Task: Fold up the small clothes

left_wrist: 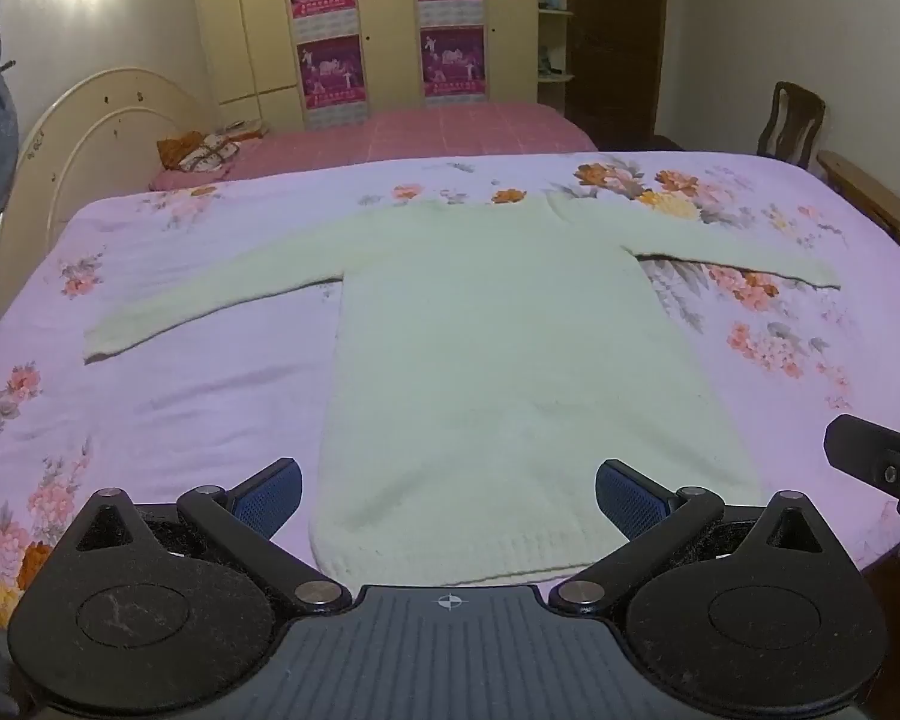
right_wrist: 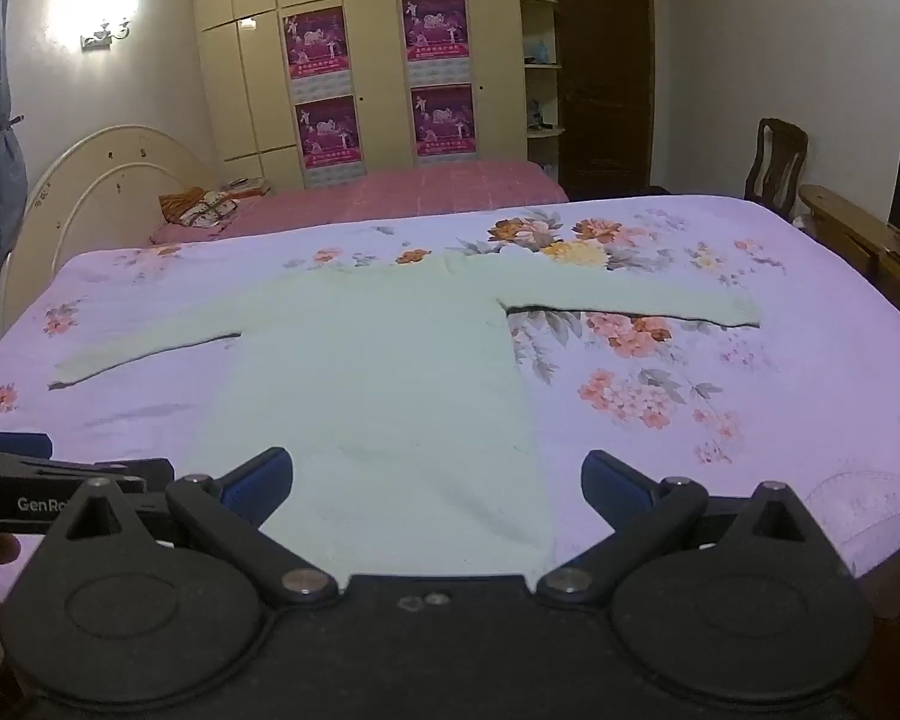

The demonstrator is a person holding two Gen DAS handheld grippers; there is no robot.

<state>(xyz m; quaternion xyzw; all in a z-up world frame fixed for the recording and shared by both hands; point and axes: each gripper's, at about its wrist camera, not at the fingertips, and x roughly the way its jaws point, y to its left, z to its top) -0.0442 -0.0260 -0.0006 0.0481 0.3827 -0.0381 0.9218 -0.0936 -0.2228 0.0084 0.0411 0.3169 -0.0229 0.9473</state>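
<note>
One legible marking: white letters "GenRo", cut off by the right gripper's linkage, on the black body of the left gripper (right_wrist: 60,495) at 9 o'clock in the right wrist view. Text on the wardrobe posters (right_wrist: 315,42) is unreadable.

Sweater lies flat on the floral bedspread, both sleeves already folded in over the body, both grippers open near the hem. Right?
Not quite: the sweater has both sleeves spread straight out, not folded, as the left wrist view shows. It does lie flat on the floral bedspread, and the left gripper and right gripper are open.
</note>
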